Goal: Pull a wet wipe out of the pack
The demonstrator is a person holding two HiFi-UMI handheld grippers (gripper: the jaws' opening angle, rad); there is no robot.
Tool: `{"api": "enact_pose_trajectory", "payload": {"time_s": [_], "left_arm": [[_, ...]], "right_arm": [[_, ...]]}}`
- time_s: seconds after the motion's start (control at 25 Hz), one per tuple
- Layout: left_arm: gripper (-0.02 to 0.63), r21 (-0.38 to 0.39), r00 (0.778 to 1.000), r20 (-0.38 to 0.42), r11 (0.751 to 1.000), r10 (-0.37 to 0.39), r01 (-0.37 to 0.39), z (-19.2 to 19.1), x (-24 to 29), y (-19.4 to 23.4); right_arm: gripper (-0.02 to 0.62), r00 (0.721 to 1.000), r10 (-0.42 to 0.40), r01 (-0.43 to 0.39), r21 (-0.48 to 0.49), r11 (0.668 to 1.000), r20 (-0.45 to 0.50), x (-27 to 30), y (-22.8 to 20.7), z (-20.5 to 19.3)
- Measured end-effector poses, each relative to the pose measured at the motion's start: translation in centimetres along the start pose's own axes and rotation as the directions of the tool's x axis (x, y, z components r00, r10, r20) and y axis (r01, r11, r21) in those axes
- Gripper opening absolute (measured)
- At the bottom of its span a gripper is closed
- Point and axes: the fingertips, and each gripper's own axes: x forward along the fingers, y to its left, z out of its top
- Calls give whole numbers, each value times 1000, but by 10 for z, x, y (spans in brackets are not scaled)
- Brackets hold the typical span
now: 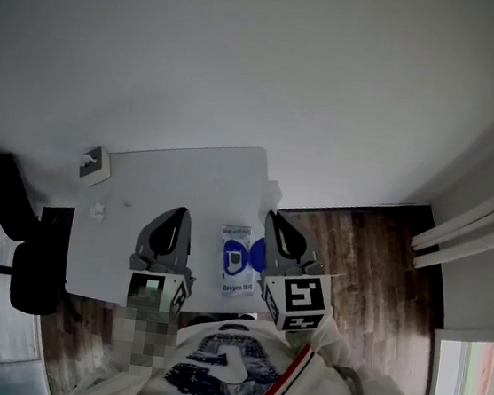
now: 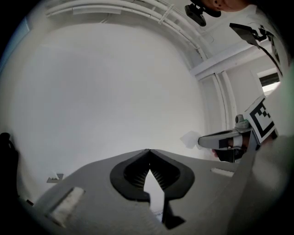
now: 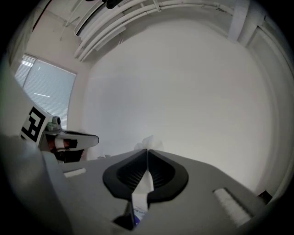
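Note:
The wet-wipe pack [image 1: 234,273], white and blue with its blue lid flipped open, lies on the white table [image 1: 160,181] between my two grippers. My right gripper [image 1: 273,217] is shut on a white wipe [image 1: 271,193], and both are lifted above the pack's right side. In the right gripper view the wipe [image 3: 148,143] pokes out past the shut tips and hangs down through the jaw gap toward the pack [image 3: 138,215]. My left gripper [image 1: 179,213] hovers left of the pack, shut with nothing in it [image 2: 148,150]. The left gripper view also shows the right gripper [image 2: 225,140] with the wipe [image 2: 189,139].
A small grey box [image 1: 95,164] sits at the table's far left corner, with a crumpled white scrap [image 1: 98,211] nearer. A black office chair [image 1: 9,243] stands left of the table. Wooden floor [image 1: 373,261] lies to the right, and a white wall is ahead.

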Motion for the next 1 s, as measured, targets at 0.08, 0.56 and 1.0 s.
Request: {"api": "enact_pose_trajectory", "payload": {"time_s": [0.08,0.56,1.0], "left_arm": [[5,-2,1000,-3,1000,-5,5,-2,-8,5],[5,-41,999,3,998,-45,45,-19,-114,73],[5,-76,992,23,989,-125,126,-36,-212,112]], "right_arm": [[14,1000,-4,4,-1,1000,-3,-2,9,0],[12,996,-81,82,-33,996,24,-37,120,3],[12,986,-158,159,-17,987,51,-89,227,-6]]}}
